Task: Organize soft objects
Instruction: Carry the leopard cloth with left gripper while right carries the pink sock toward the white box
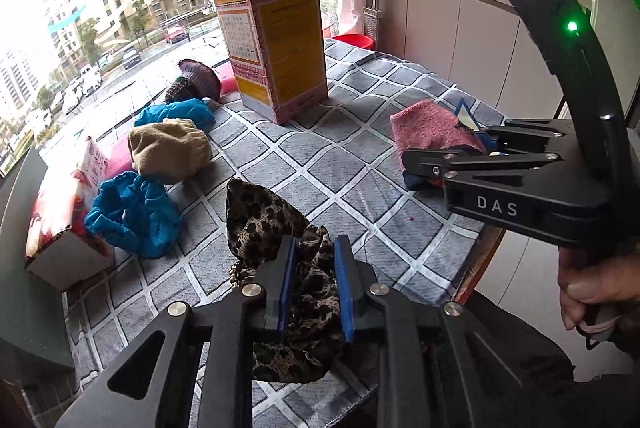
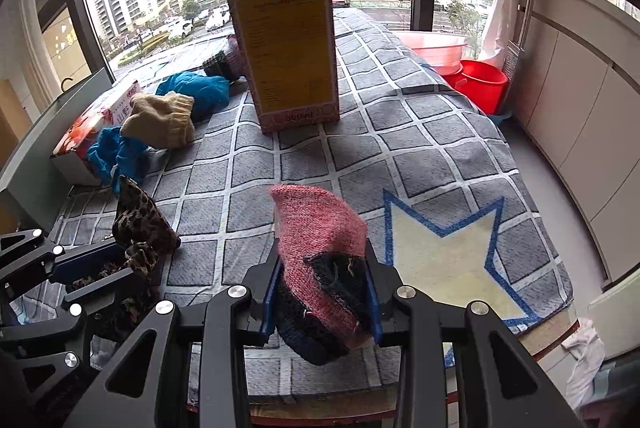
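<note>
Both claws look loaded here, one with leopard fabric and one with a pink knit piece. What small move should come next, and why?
Probably carry both pieces toward the pile by the window. The left claw is shut on the leopard-print cloth, and the right claw on the pink knit item. The other soft things, a beige knit hat and blue cloths, already lie grouped left of the upright carton.

Both fisheye cameras sit just behind their own jaws, tilted down over the near edge of the grey checked cloth-covered desk point(image 1: 360, 132), facing the window. Both views share the upright pink and yellow cardboard box point(image 2: 286, 44) near the far edge; each sees the other gripper.
</note>
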### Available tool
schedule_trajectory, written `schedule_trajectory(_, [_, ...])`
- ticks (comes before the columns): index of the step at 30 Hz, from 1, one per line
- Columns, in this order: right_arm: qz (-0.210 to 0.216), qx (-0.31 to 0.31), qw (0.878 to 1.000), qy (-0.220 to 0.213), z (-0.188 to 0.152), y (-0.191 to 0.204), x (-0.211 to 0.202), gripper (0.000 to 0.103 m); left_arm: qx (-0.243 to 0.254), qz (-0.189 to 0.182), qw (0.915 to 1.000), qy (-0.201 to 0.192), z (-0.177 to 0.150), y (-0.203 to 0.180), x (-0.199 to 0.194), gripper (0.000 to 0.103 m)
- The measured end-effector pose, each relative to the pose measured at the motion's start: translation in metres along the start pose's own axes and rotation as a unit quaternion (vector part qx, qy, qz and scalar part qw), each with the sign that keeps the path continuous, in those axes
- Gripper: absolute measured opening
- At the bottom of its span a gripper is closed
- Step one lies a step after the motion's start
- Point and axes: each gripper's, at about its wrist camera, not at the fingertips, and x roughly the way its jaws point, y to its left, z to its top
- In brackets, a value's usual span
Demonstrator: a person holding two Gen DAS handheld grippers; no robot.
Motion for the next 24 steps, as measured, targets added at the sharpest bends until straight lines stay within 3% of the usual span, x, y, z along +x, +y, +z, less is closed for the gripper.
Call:
schedule_trajectory(7, [0.003, 0.012, 1.000, -0.003, 0.002, -0.008, -0.002, 0.035, 0.016, -0.003, 0.9998, -0.007, 0.010, -0.010, 0.000, 0.013])
schedule_trajectory(9, [0.006, 0.019, 1.000, -0.005, 0.005, -0.013, -0.002, 0.035, 0.022, 0.000, 0.9997, -0.011, 0.015, -0.014, 0.000, 0.003])
schedule_trajectory(17, [0.002, 0.032, 0.999, -0.026, 0.030, -0.031, -0.010, 0.035, 0.034, 0.007, 0.9977, -0.059, 0.053, -0.021, -0.010, 0.001])
schedule_trajectory(24, [0.006, 0.039, 0.997, -0.062, 0.073, -0.047, -0.019, 0.035, 0.004, -0.002, 0.9947, -0.103, 0.098, 0.003, -0.030, 0.001])
